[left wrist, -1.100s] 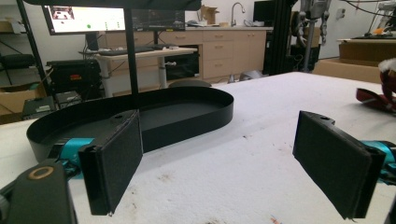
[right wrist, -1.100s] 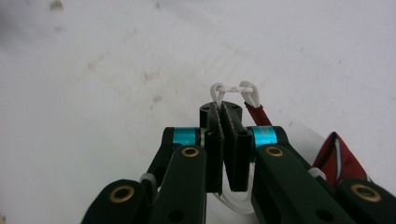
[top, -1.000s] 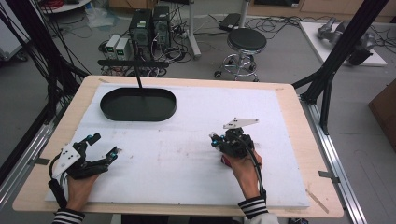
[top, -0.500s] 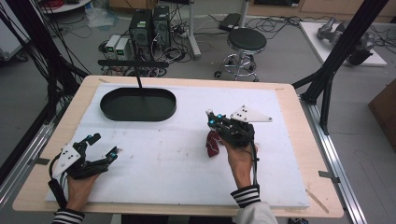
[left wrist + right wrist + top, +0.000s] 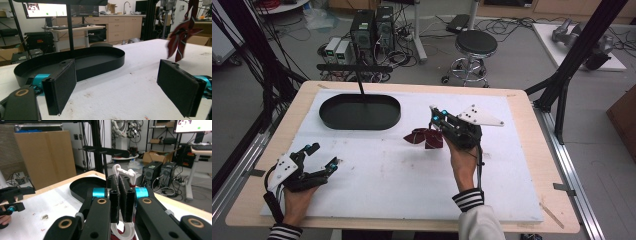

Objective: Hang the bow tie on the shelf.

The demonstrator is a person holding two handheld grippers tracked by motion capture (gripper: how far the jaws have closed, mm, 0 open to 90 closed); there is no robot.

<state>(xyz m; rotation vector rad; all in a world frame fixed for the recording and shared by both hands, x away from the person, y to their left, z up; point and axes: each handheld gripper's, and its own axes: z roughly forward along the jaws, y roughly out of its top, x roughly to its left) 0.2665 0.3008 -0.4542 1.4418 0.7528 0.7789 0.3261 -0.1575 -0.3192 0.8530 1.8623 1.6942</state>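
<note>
Covering most of the wooden table [image 5: 532, 165], a white sheet [image 5: 402, 180] is seen in the high view, with a black oval tray [image 5: 360, 112] lying on its far left part, the tray's long axis running left to right. A thin black post [image 5: 360, 85] is seen rising at the tray's far edge. Over the sheet, just right of the tray and apart from it, the right gripper [image 5: 438, 122] is held above the surface, its jaws clenched on a white looped cord [image 5: 125, 173] from which a dark red ribbon bow [image 5: 426, 137] hangs. The bow's pointed tails are spread toward the tray and toward the near edge; from the left gripper view it is seen hanging with its long axis roughly upright, tails pointing down [image 5: 181, 37]. The left gripper [image 5: 323, 159] is rested low at the near left of the sheet, its jaws released and wide apart with nothing between them, aimed at the tray.

Against the frame a second earlier, the right gripper has been raised and carried toward the tray, and the bow, hardly visible under the hand then, is now exposed. The left gripper has been kept in place.
</note>
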